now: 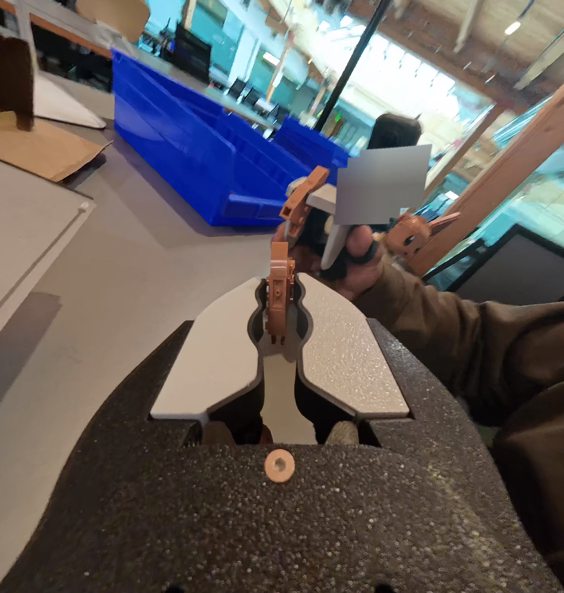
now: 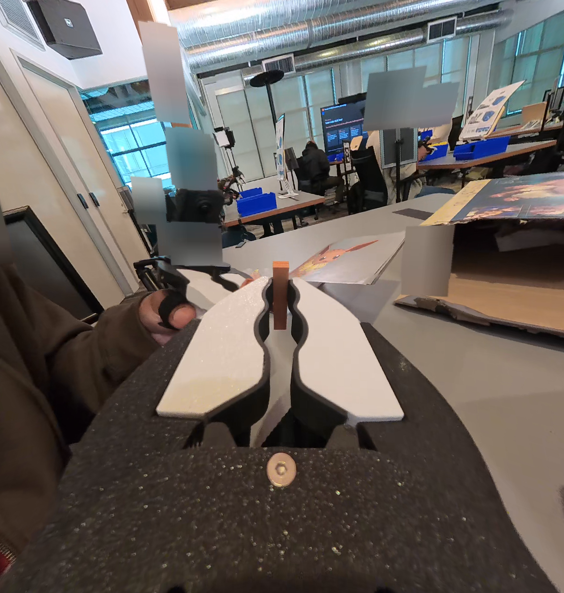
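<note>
Nearest in my left wrist view: the left gripper (image 1: 279, 288) is nearly closed, both pads pressed on an orange-brown brick assembly (image 1: 279, 288) that stands upright between the tips and sticks out past them. Just beyond it a hand (image 1: 357, 263) in a brown sleeve works the right gripper (image 1: 301, 211), which carries a second orange-brown piece (image 1: 301, 199) at its tips, just above and beside my assembly; I cannot tell whether the two touch.

My right wrist view: the right gripper's white fingers (image 2: 239, 321) are drawn in tight on a flat orange-brown brick (image 2: 280, 295), held upright on edge, pads on both faces. The other hand (image 2: 168, 313) sits just left.

Past the tips, on the grey table (image 2: 434, 369): an open booklet with a cartoon animal (image 2: 348, 256), then an opened cardboard box (image 2: 511, 256) to the right. Left view, farther: blue bins (image 1: 191, 141) and flat cardboard (image 1: 43, 150).
</note>
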The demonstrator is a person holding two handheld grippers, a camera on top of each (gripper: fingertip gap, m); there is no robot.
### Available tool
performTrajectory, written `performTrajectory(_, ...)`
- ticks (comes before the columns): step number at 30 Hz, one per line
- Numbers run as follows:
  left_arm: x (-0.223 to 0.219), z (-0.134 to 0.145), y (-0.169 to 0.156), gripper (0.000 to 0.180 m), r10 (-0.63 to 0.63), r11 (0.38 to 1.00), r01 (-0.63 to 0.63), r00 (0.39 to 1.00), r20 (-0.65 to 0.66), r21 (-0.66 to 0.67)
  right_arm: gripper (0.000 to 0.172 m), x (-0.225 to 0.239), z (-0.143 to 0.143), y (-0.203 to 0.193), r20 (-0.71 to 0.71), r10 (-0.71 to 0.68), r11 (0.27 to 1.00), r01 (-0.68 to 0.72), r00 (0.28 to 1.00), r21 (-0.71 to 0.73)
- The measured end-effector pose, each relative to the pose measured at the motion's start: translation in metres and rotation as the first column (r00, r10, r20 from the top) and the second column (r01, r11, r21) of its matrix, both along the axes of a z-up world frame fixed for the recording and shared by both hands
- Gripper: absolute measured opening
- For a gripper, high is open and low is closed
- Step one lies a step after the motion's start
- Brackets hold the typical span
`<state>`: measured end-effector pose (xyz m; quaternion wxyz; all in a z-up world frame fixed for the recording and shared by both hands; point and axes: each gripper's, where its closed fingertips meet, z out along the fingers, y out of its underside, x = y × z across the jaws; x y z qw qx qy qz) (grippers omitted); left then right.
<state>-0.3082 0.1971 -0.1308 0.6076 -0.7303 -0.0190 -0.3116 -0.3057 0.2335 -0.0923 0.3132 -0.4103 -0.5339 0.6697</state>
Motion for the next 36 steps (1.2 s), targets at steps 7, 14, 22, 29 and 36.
performTrajectory(7, 0.008, -0.048, 0.007, 0.017, -0.012, 0.957, -0.066, 0.964, -0.267, -0.281, 0.007, -0.008, -0.021, -0.005, 0.089, -0.037, 0.993, 0.027, 0.995, 0.117)
performTrajectory(14, 0.002, -0.051, 0.009, 0.040, 0.019, 0.949, -0.097, 0.968, -0.251, -0.301, 0.007, -0.013, -0.039, -0.008, 0.194, -0.034, 0.990, 0.007, 0.980, 0.139)
performTrajectory(22, 0.014, -0.015, 0.002, 0.035, -0.051, 0.998, 0.041, 0.971, -0.235, -0.050, 0.008, -0.001, -0.041, -0.037, 0.257, 0.216, 0.974, -0.227, 0.942, 0.013)
performTrajectory(29, 0.037, -0.011, -0.006, 0.023, -0.159, 0.986, 0.164, 0.945, -0.285, -0.004, 0.007, 0.016, -0.034, -0.059, 0.239, 0.426, 0.905, -0.415, 0.873, -0.095)
performTrajectory(36, 0.035, -0.011, -0.007, 0.010, -0.174, 0.985, 0.172, 0.964, -0.199, -0.029, 0.016, 0.014, -0.031, -0.054, 0.214, 0.410, 0.912, -0.391, 0.887, -0.124)
